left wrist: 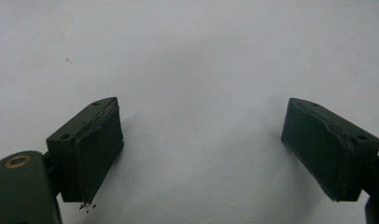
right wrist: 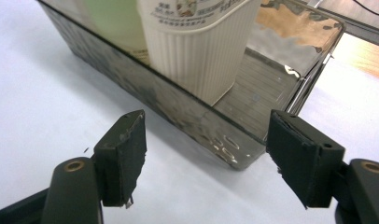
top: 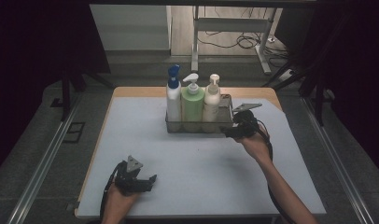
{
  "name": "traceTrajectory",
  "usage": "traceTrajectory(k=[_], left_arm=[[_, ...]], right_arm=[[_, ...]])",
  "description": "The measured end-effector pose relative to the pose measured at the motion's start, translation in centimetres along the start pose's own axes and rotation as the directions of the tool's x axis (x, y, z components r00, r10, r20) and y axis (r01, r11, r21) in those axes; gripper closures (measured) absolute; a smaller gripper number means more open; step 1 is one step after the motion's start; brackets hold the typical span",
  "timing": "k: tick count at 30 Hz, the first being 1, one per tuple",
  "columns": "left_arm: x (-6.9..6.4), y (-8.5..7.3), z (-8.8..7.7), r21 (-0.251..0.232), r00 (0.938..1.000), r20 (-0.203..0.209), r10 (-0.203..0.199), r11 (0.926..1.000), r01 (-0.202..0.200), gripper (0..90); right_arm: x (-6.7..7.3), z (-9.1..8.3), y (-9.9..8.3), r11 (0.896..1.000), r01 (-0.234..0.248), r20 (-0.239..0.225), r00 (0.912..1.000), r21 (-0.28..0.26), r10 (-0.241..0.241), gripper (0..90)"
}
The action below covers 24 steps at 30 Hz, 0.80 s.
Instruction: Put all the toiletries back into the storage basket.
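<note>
Three pump bottles stand in a row inside a clear tray (top: 227, 101) at the far middle of the pale table (top: 192, 163) in the high view: a white bottle with a blue pump (top: 173, 98), a green bottle (top: 193, 103) and a cream bottle (top: 211, 100). The right gripper (top: 230, 132) sits just beside the tray's near right corner. The left gripper (top: 148, 181) lies near the front edge, well apart from the tray.

In the left gripper view, its jaws stand wide apart over bare table (nothing between them).

In the right gripper view, the right gripper (right wrist: 206, 154) has its jaws open, the tray's corner (right wrist: 239, 158) between them, untouched; the cream bottle (right wrist: 197, 46) stands just behind.
</note>
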<state>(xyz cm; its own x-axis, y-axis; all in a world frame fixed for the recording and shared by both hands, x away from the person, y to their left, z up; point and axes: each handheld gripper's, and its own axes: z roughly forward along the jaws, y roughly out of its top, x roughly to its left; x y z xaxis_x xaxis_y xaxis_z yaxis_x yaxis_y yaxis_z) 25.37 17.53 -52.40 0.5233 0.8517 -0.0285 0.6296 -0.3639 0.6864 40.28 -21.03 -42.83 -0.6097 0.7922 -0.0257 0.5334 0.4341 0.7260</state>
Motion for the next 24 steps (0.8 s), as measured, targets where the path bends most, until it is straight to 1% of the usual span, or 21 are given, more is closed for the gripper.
traceTrajectory(k=[6,9,13,16,21,24], left_arm=[[0.0,0.0,0.0,-0.001,1.0,0.0,0.0,1.0,0.0,12.3],[0.0,0.0,0.0,-0.001,1.0,0.0,0.0,1.0,0.0,12.3],[0.0,0.0,0.0,-0.001,1.0,-0.001,0.0,1.0,0.0,12.3],[0.0,0.0,0.0,0.0,1.0,-0.001,0.0,1.0,0.0,12.3],[0.0,0.0,0.0,-0.001,1.0,-0.001,0.0,1.0,0.0,12.3],[0.0,0.0,0.0,-0.001,1.0,-0.001,0.0,1.0,0.0,12.3]], right_arm=[[0.4,-0.7,-0.5,1.0,0.016,-0.021,0.9996,-0.002,-0.016,24.6],[0.6,-1.2,-0.8,0.999,0.033,-0.029,0.999,-0.002,-0.034,24.2],[0.8,-1.8,-1.2,0.999,0.045,-0.035,0.9984,-0.01,-0.045,23.5],[1.1,-2.3,-1.5,0.998,0.056,-0.034,0.9978,-0.016,-0.057,22.7],[1.3,-3.2,-2.2,0.997,0.08,-0.035,0.9961,-0.011,-0.081,20.0],[1.5,-3.8,-2.7,0.996,0.093,-0.035,0.995,-0.012,-0.093,17.1]])
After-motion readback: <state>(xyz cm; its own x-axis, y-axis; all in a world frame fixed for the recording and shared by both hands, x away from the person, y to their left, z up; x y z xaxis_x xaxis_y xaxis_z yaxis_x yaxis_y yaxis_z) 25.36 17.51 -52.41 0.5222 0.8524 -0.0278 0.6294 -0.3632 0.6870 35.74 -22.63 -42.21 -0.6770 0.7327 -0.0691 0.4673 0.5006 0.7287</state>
